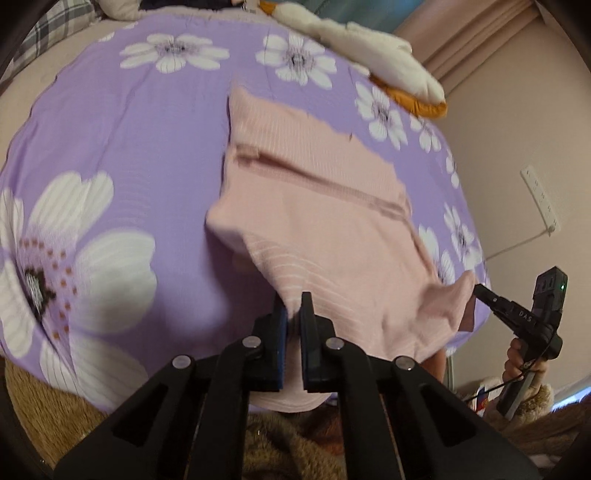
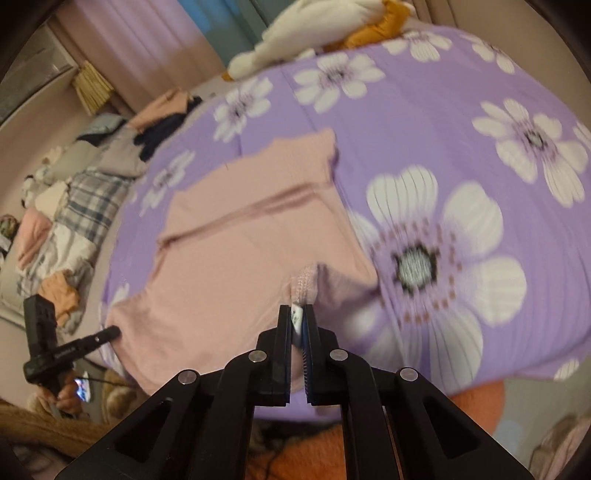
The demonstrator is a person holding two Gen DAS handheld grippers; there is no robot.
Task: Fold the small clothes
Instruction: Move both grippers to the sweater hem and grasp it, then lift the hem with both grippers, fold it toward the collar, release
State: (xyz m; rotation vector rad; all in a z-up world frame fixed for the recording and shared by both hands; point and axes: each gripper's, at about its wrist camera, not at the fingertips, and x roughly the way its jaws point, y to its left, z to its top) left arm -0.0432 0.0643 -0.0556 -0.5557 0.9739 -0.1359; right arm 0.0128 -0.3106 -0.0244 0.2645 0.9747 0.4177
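Only right view shows label, both claws, left claw (image 1: 293,308), right claw (image 2: 298,314), clamped on pink garment (image 1: 317,206), floral sheet (image 1: 129,147)

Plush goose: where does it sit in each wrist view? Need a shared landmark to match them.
Left wrist: plush goose at top right, lying on the far edge of the purple sheet.
Right wrist: plush goose at top centre, again at the sheet's far edge.
Shared landmark: the pink garment mid-sheet, its near edge pinched by both grippers.
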